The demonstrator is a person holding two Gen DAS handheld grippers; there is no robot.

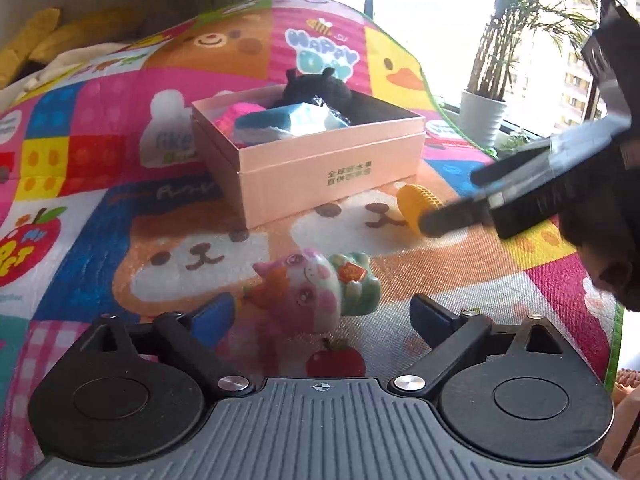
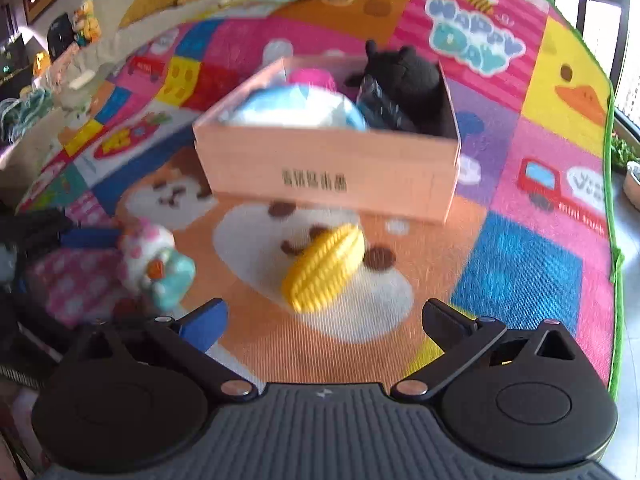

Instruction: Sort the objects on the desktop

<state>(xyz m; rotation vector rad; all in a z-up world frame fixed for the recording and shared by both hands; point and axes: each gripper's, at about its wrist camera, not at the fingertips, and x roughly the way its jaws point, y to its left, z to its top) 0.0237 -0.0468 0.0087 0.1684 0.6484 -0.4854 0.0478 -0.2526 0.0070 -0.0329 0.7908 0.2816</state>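
The corn toy (image 2: 323, 267) looks like a light, hollow plastic piece, stiff rather than soft, with ridged kernel rows that should give the pads some bite; its rounded body could still roll or squirt out if pinched near an end, so the safer hold is probably across the middle of its length. It lies tilted on the colourful play mat (image 2: 516, 280), just in front of the pink cardboard box (image 2: 332, 168), and sits ahead of the right tongs (image 2: 324, 320), roughly centred between their two fingers but not yet between the pads; those tongs stand wide and hold nothing. The lucky-cat figurine (image 1: 316, 288) lies on its side on the mat, near the left tongs (image 1: 322, 316), which are likewise spread wide and empty, with the figurine just beyond their tips. It appears glazed and hard, likely ceramic or resin, so I judge it heavier, slicker and breakable; the broad body seems the better place to grip than the ears or paw. The box already holds a black plush toy (image 2: 404, 76), a blue-and-white soft item (image 2: 296, 108) and something pink (image 2: 312, 77).
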